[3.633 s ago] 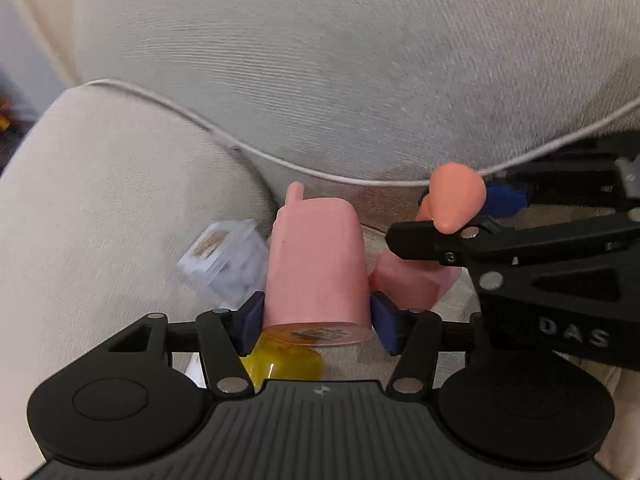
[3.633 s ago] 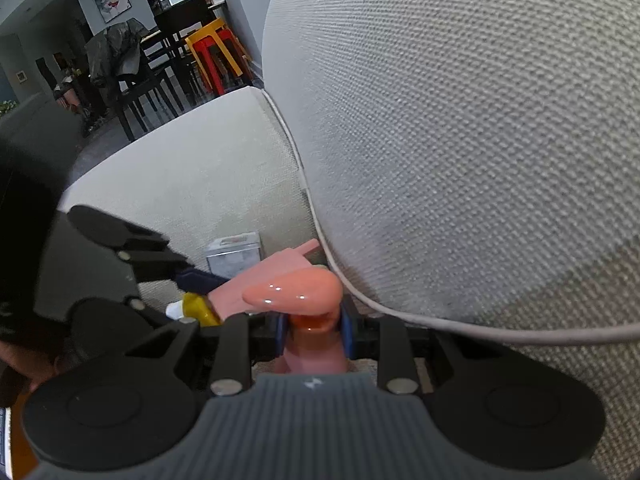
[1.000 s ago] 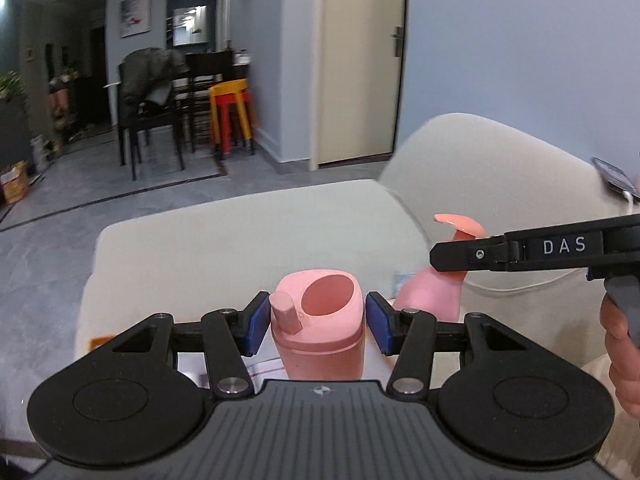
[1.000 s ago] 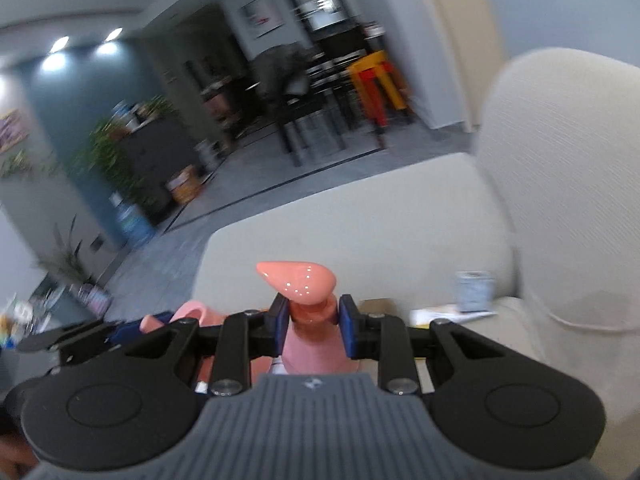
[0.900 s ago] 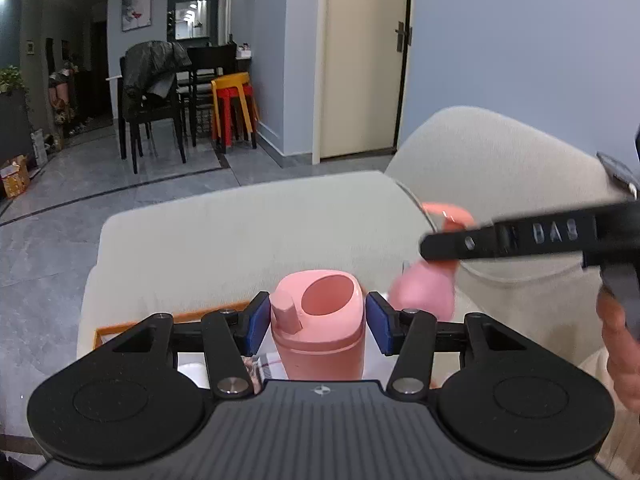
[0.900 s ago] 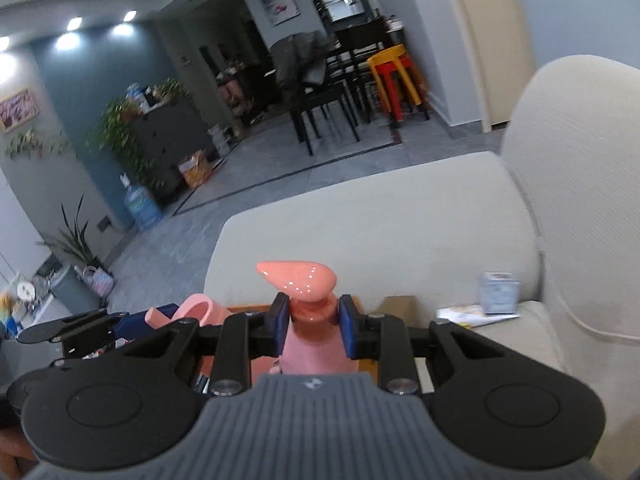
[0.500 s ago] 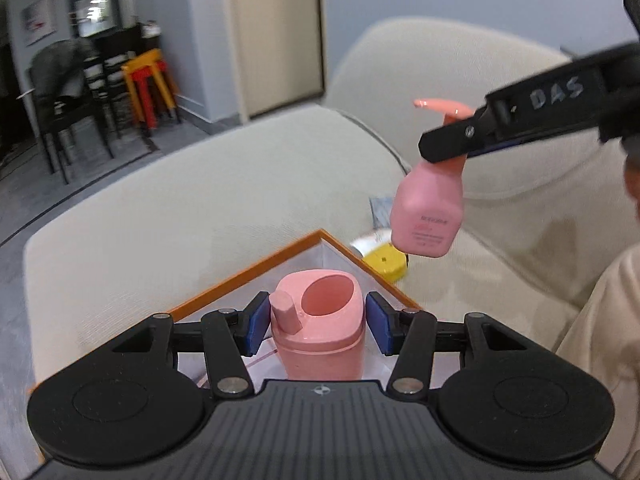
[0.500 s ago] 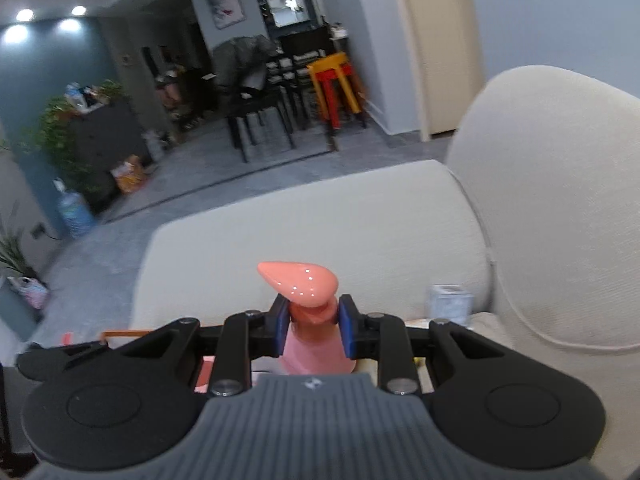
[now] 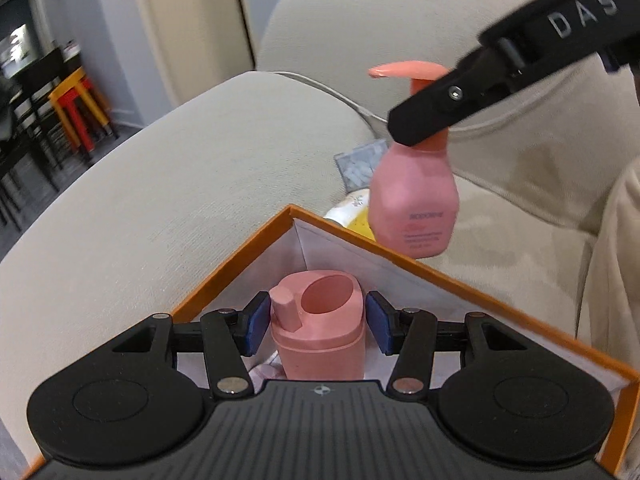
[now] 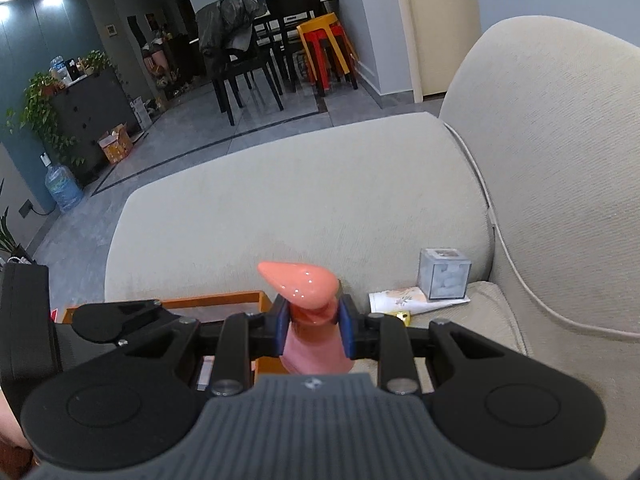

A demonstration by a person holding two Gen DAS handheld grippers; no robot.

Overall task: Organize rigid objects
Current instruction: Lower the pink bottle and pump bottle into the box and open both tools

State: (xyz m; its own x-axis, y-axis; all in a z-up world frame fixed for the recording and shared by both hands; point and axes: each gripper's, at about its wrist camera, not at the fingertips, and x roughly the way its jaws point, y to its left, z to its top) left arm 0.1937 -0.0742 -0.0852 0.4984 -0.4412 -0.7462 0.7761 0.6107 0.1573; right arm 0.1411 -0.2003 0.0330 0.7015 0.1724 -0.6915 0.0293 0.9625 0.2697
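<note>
Left fingers: blue pads of the left gripper [image 9: 318,322] stand just off each side of the pink cap-topped bottle [image 9: 320,330]; a thin gap shows on both sides, so they are apart, not pressing it.
Right fingers: right gripper [image 10: 314,330] is clamped on the neck of the pink pump bottle [image 10: 314,344], pads tight under the pump head.
Cap-topped bottle: upright inside the orange box [image 9: 472,298], near its far corner, long axis vertical, small spout toward the left.
Pump bottle: hangs upright in the air, long axis vertical, above the box's far right rim; nozzle points left in the left wrist view.
Behind the box: clear cube [image 10: 443,274], a white-and-yellow item [image 10: 400,300] on the beige sofa [image 10: 280,200].
</note>
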